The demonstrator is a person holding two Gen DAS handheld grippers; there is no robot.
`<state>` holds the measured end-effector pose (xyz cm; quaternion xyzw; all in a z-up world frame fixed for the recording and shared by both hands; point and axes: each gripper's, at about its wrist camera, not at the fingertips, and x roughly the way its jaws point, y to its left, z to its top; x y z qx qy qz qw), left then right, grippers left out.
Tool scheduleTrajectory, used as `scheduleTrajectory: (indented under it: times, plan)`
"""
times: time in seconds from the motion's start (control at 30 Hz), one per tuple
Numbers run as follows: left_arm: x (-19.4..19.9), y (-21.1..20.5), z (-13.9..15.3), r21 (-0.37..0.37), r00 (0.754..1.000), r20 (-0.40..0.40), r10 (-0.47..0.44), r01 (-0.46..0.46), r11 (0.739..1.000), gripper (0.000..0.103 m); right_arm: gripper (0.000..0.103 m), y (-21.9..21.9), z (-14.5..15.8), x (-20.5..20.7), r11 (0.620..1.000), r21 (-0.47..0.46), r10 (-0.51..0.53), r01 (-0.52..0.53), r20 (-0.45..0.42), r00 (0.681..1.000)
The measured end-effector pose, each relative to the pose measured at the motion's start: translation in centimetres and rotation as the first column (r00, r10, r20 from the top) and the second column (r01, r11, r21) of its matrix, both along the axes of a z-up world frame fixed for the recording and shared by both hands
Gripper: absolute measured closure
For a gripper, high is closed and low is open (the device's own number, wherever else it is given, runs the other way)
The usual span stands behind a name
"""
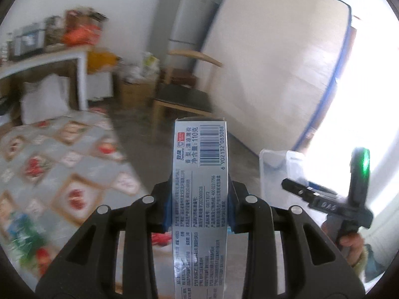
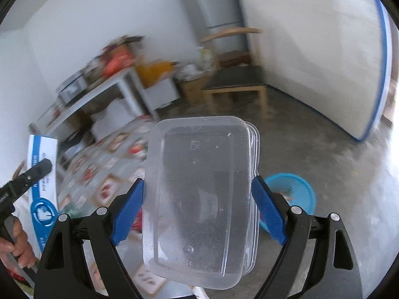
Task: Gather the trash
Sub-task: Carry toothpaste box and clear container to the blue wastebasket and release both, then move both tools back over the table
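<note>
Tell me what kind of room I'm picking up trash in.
Probably a lived-in home's kitchen or storage room: a tall grey fridge stands in the corner, a wooden chair sits before it, and a big blue-edged mattress leans against the wall.

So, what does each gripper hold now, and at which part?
The left gripper holds a toothpaste box by its two long sides, near the middle. The right gripper holds a clear plastic container across its two long sides.
</note>
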<state>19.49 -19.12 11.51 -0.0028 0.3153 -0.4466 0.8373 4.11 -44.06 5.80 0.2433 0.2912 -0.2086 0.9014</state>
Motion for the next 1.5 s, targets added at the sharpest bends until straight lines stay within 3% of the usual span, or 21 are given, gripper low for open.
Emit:
scheduleTrajectory:
  times: [0.23,0.47,0.63,0.67,0.7,0.77,0.9,1.07,1.3,1.5]
  plan:
    - [2.0,-12.4,-5.0,0.001,0.972,-0.191,-0.14,0.143,0.99,0.072,0.019,-8.9,-7.5,-2.9,0.973,0.139,-0.176,0.186,-0.078,0.981]
    - [2.6,-23.6,-10.8,0.047,0.946,-0.269,-0.18,0.2,0.979,0.072,0.019,-16.0,-14.7,-3.0,0.928,0.216,-0.267,0.304,-0.183,0.946]
    - [3.6,-31.0,-13.9,0.073,0.941,-0.282,-0.187,0.215,0.974,0.07,0.018,-20.6,-17.6,-2.2,0.907,0.206,-0.324,0.366,-0.212,0.922]
    - [3.9,-32.0,-14.4,0.082,0.941,-0.283,-0.187,0.218,0.972,0.057,0.018,-21.4,-18.3,-1.9,0.905,0.206,-0.328,0.371,-0.214,0.92]
    - [4.2,-33.0,-15.2,0.101,0.941,-0.289,-0.173,0.21,0.973,0.036,0.018,-22.2,-19.0,-1.4,0.903,0.207,-0.333,0.378,-0.22,0.917]
    - [4.7,-34.0,-17.0,0.128,0.942,-0.304,-0.14,0.186,0.974,0.03,0.017,-23.8,-21.2,-0.6,0.897,0.214,-0.337,0.388,-0.238,0.911]
    - [5.1,-32.0,-19.2,0.152,0.928,-0.351,-0.123,0.186,0.971,0.03,0.016,-25.7,-25.9,0.5,0.862,0.32,-0.315,0.392,-0.269,0.91]
    - [4.7,-26.9,-18.1,0.16,0.936,-0.331,-0.115,0.176,0.971,0.03,0.017,-25.8,-29.0,2.8,0.867,0.351,-0.259,0.355,-0.291,0.921]
    - [1.6,-18.3,-13.6,0.16,0.97,-0.205,-0.133,0.167,0.973,0.025,0.016,-25.5,-30.9,6.1,0.88,0.342,-0.216,0.331,-0.333,0.918]
    - [-0.3,-9.9,-11.6,0.15,0.985,-0.155,-0.078,0.101,0.984,0.02,0.016,-24.2,-30.1,4.6,0.874,0.358,-0.222,0.328,-0.308,0.925]
